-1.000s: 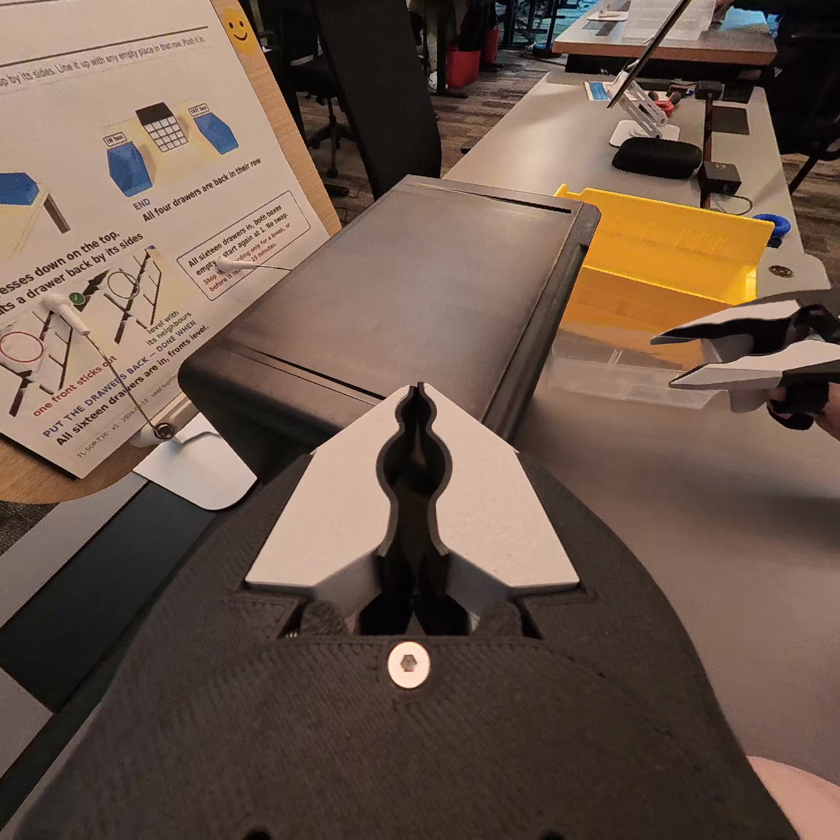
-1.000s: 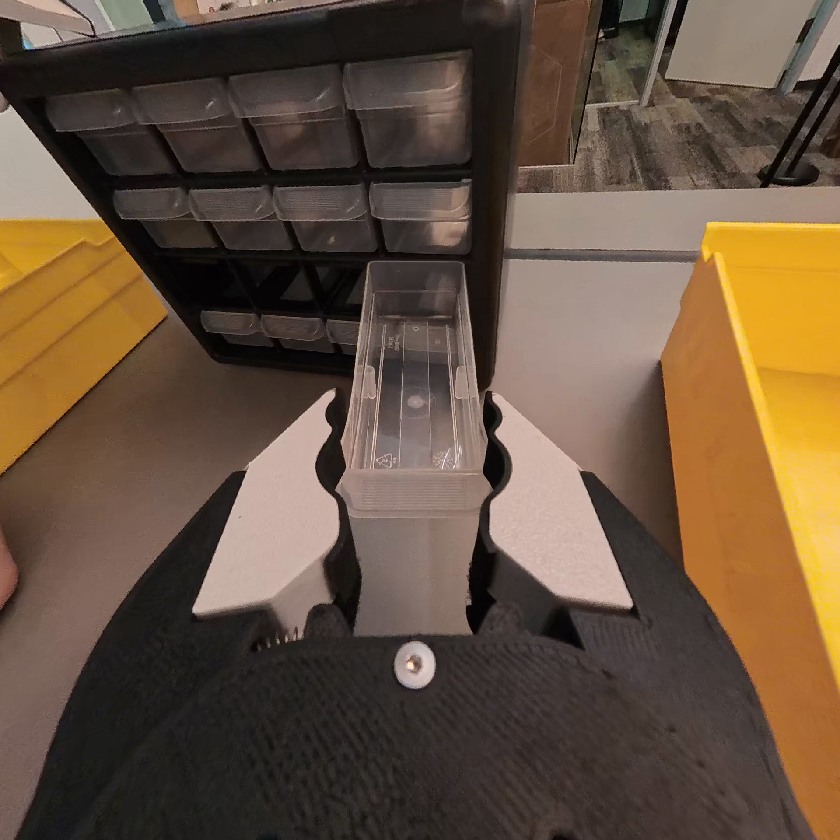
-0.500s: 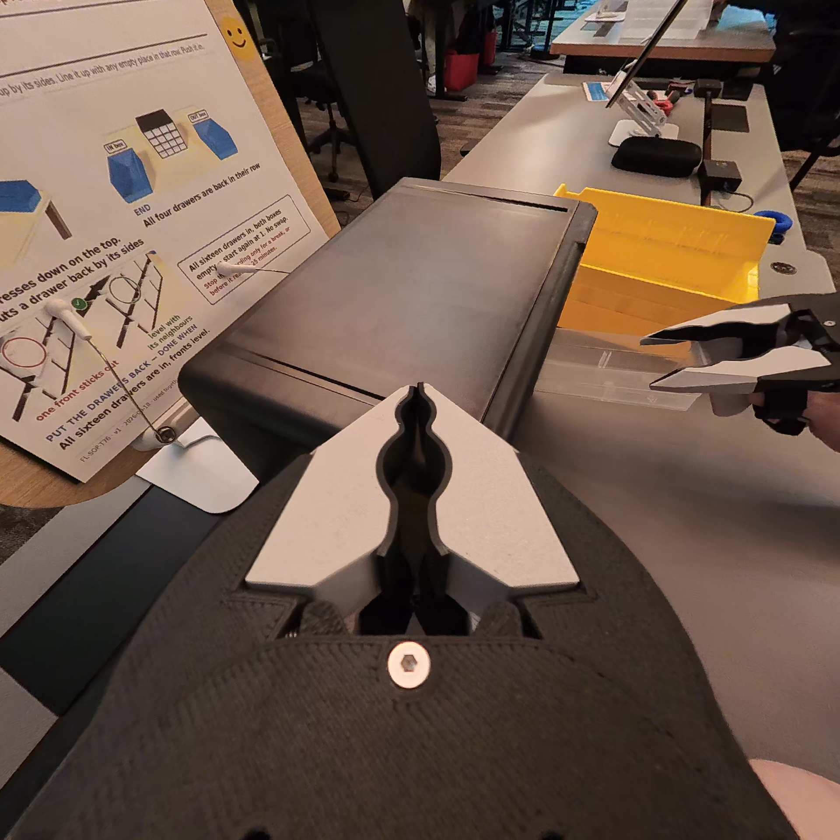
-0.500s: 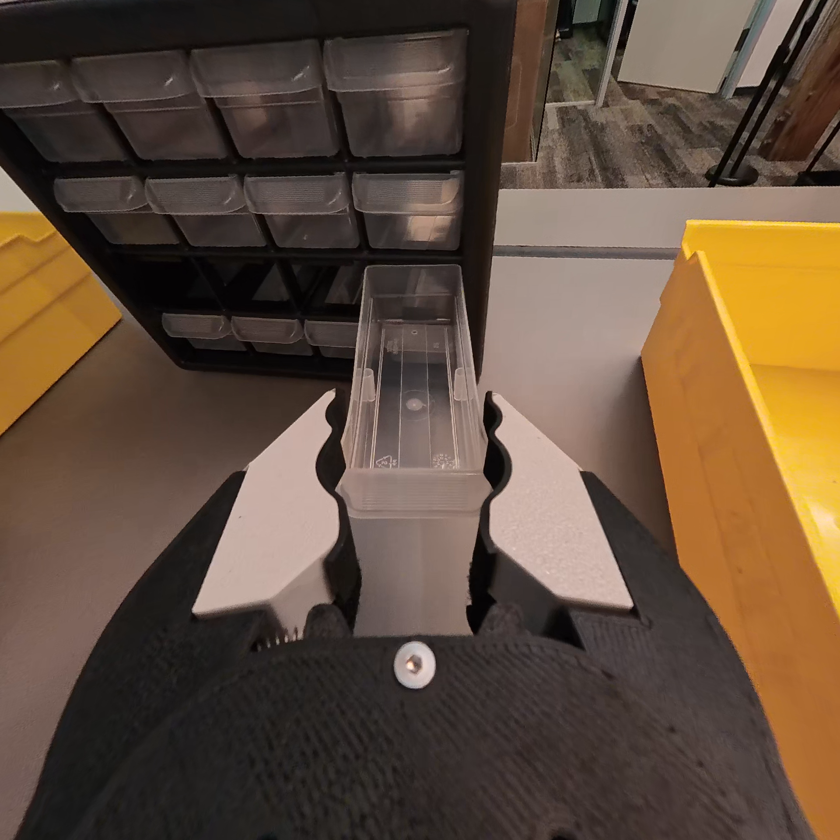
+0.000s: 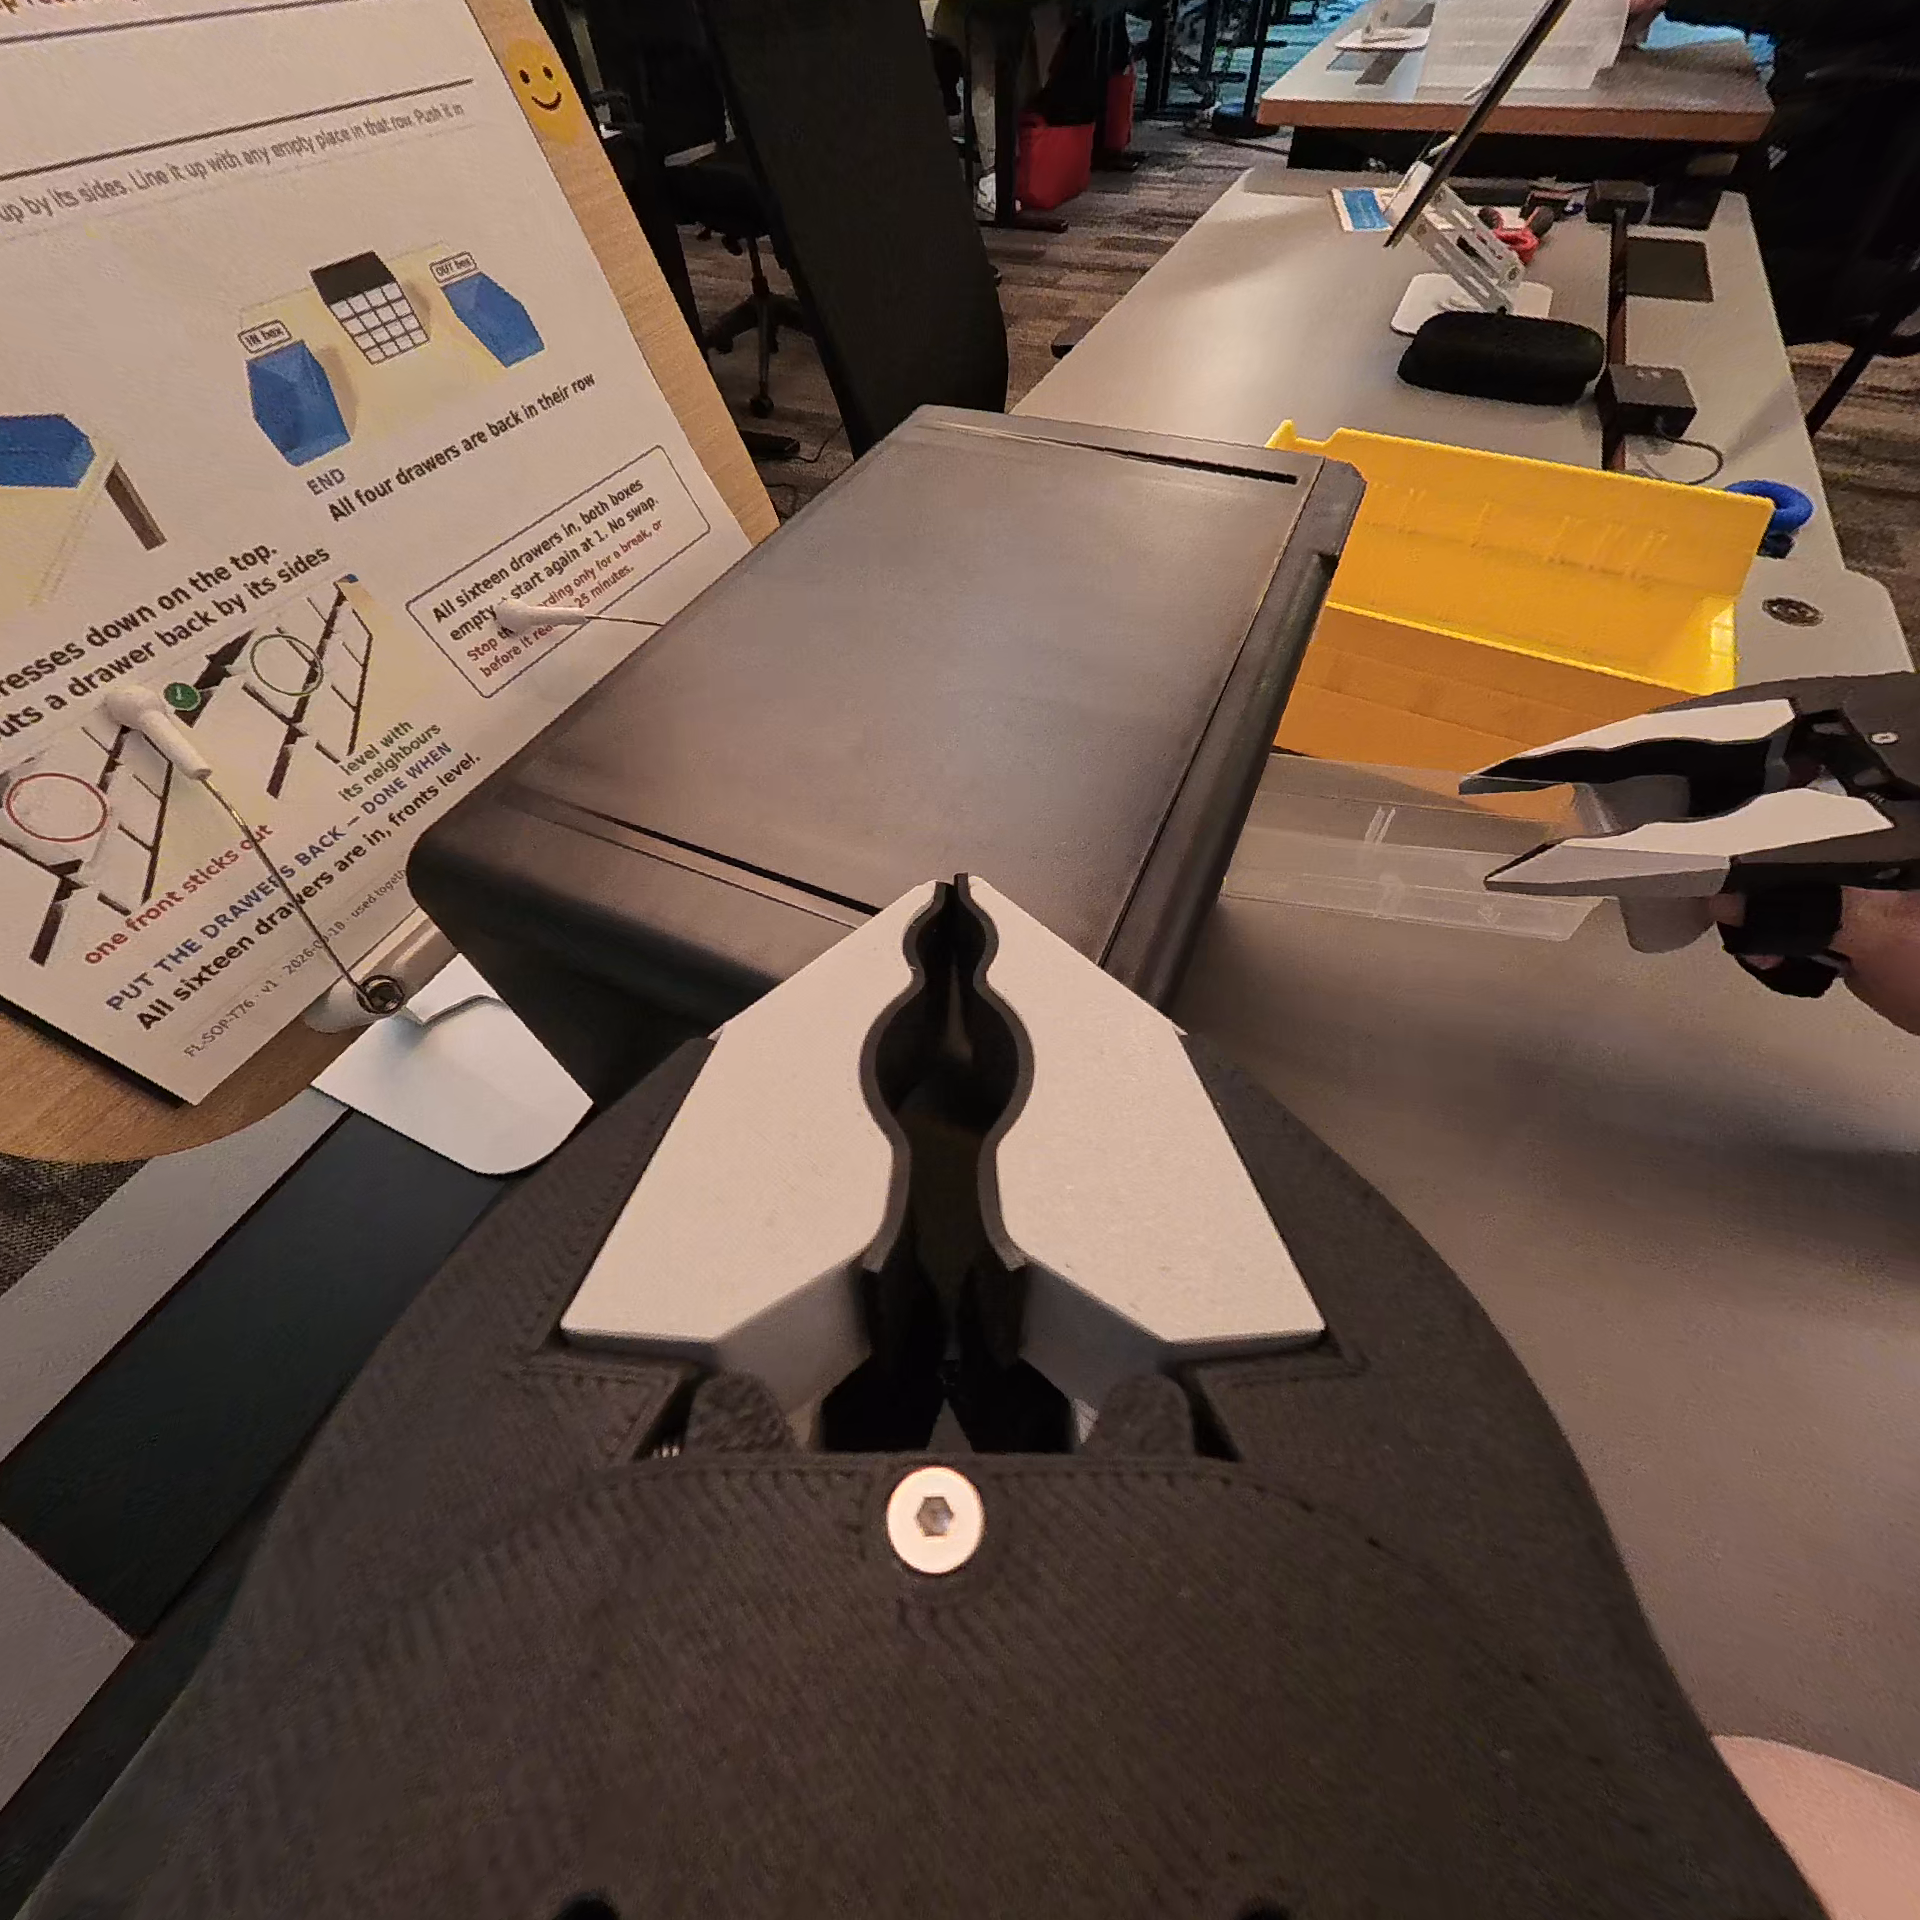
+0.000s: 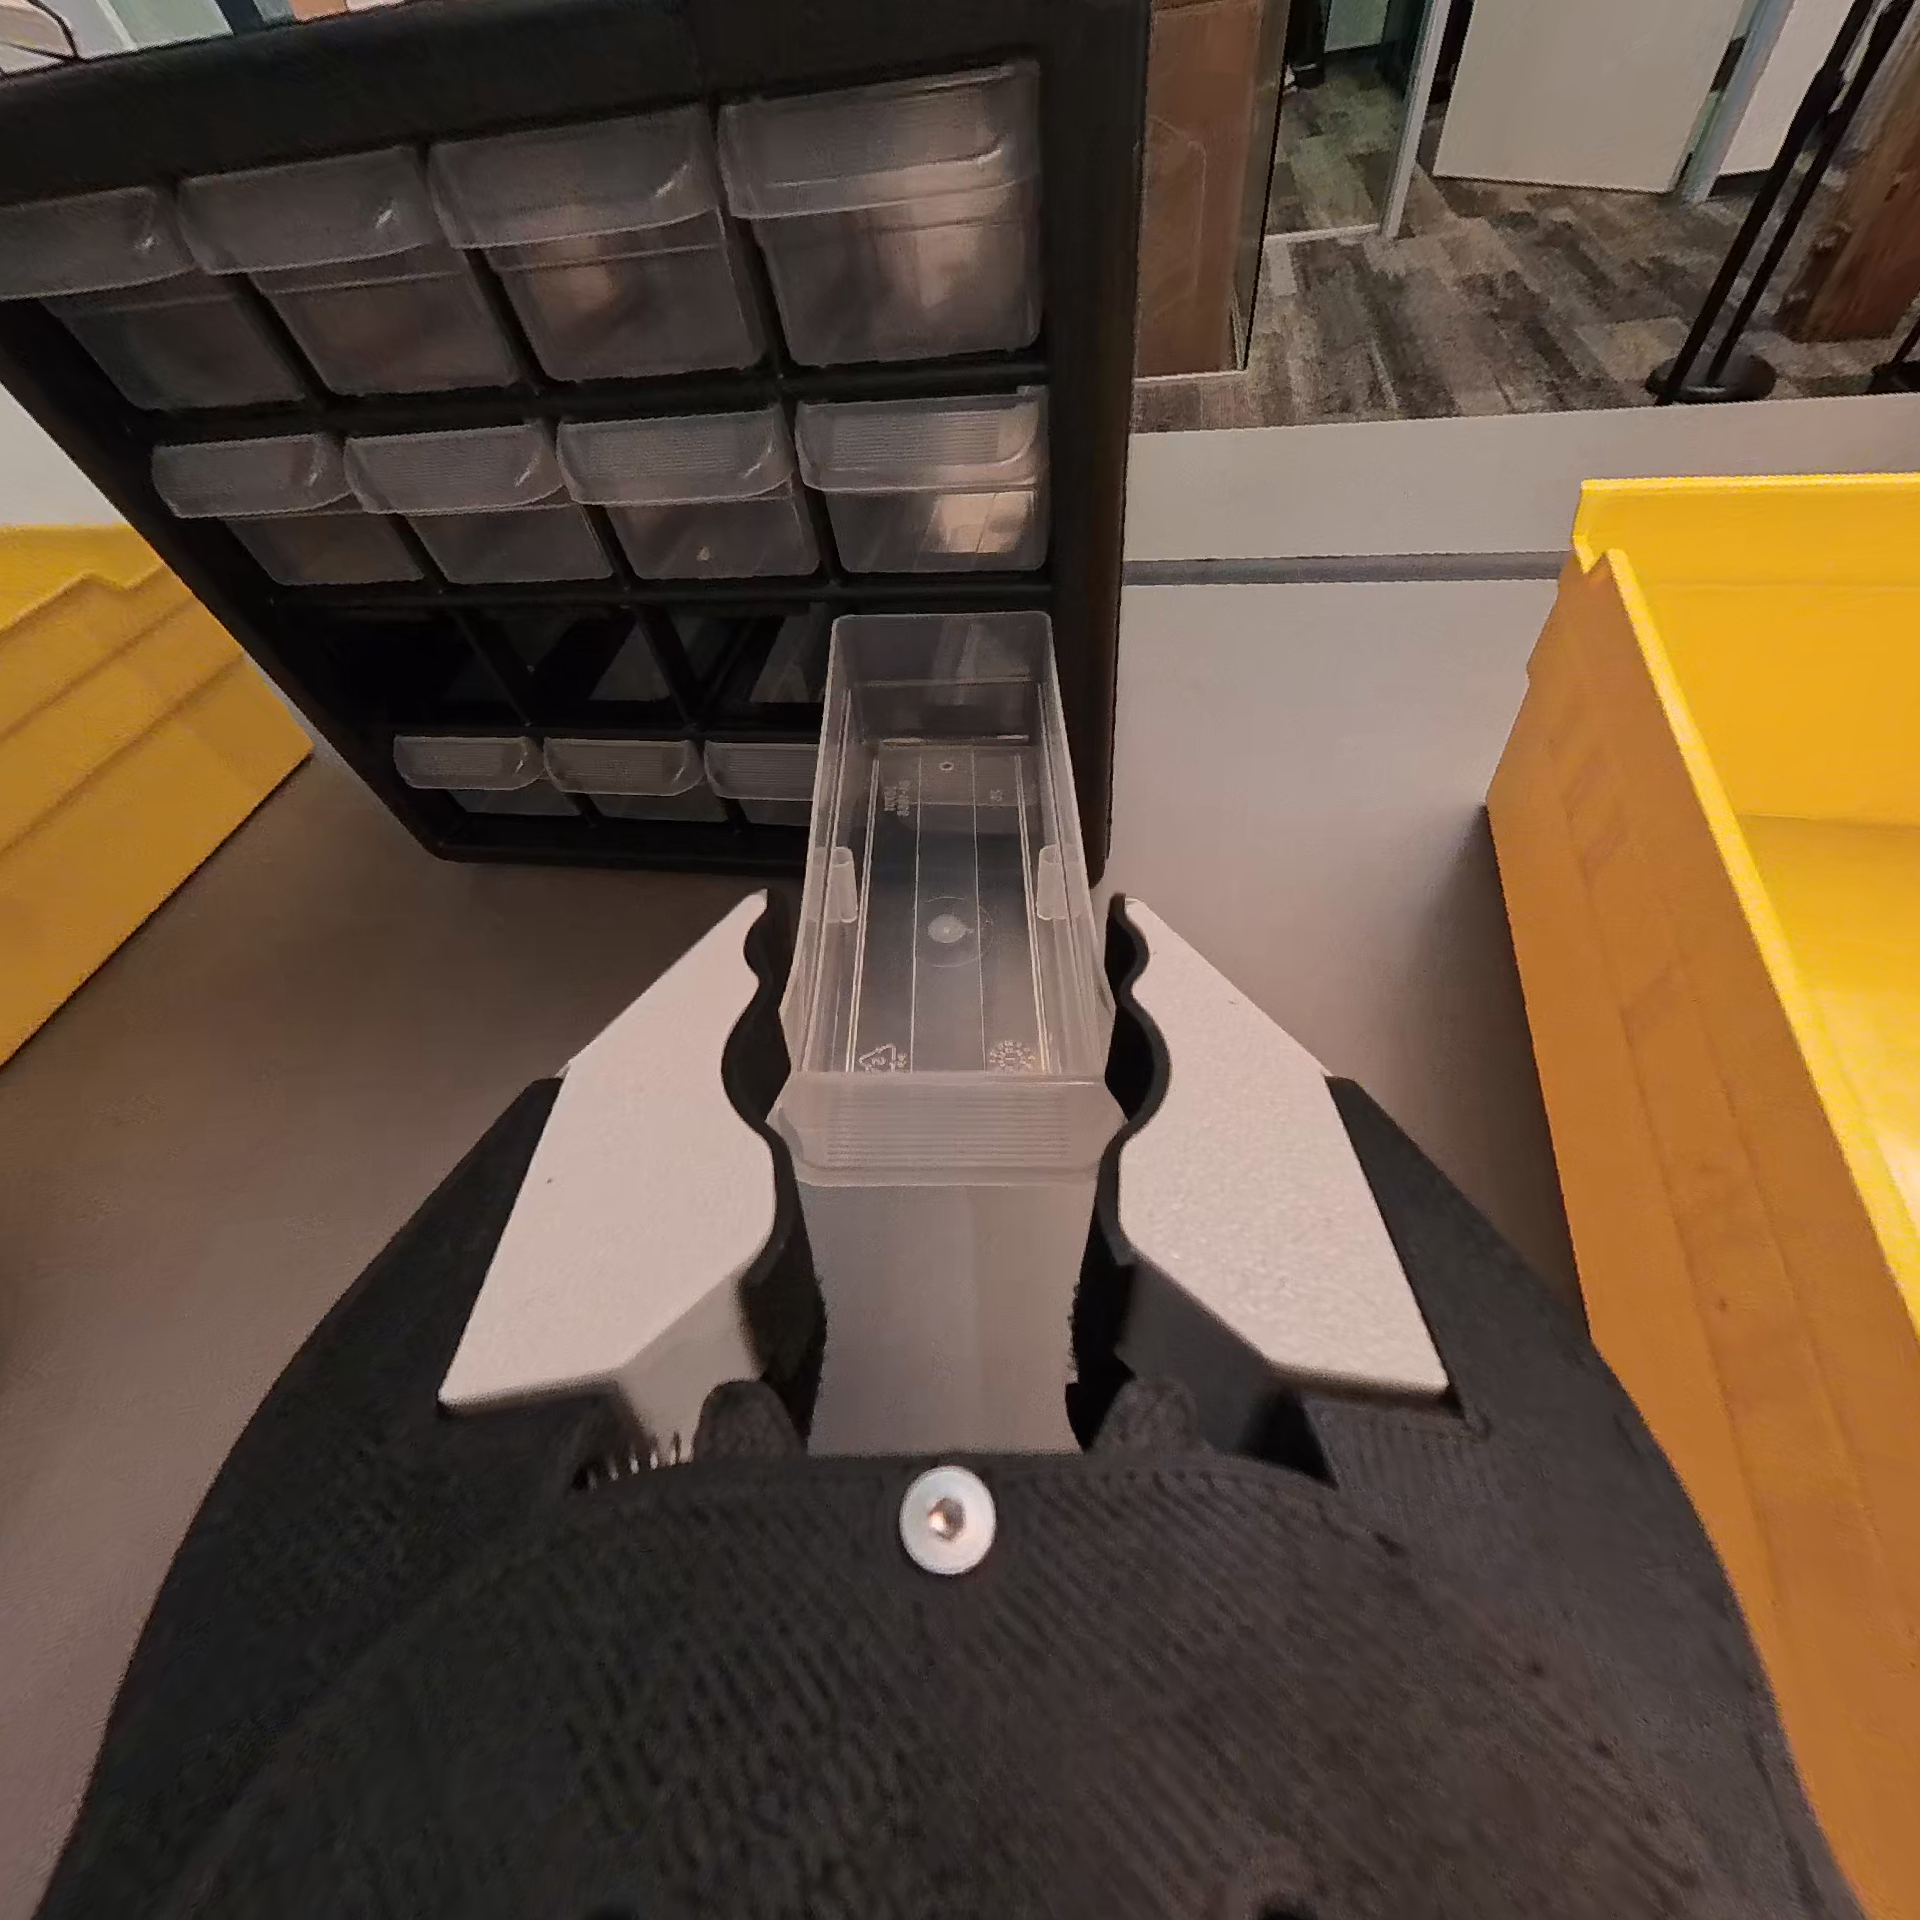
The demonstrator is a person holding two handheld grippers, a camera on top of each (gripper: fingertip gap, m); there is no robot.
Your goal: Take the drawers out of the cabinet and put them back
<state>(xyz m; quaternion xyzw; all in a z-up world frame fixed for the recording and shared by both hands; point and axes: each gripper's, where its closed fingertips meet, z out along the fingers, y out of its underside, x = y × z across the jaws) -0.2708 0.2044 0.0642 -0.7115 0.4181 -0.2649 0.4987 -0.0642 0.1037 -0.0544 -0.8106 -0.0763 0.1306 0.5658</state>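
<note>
The black cabinet (image 6: 1081,312) stands on the grey table with clear drawers in its two upper rows and bottom row. Its third row shows empty slots. My right gripper (image 6: 940,904) is shut on the front end of a clear empty drawer (image 6: 940,935). The drawer's far end is at the right slot of the third row; I cannot tell how far in it is. In the left wrist view the right gripper (image 5: 1475,836) holds the drawer (image 5: 1371,862) level against the cabinet front. My left gripper (image 5: 958,883) is shut and empty at the near edge of the cabinet top (image 5: 935,675).
A yellow bin (image 6: 1714,935) stands close on the right of the drawer and another (image 6: 104,727) left of the cabinet. An instruction board (image 5: 260,468) leans behind the cabinet. A black case (image 5: 1496,353) and a tablet stand (image 5: 1475,260) sit farther along the table. Across from one pair of fingers to the other is roughly 25 centimeters.
My right gripper has moved the drawer a little toward the cabinet front. My left gripper has stayed in place on the cabinet top.
</note>
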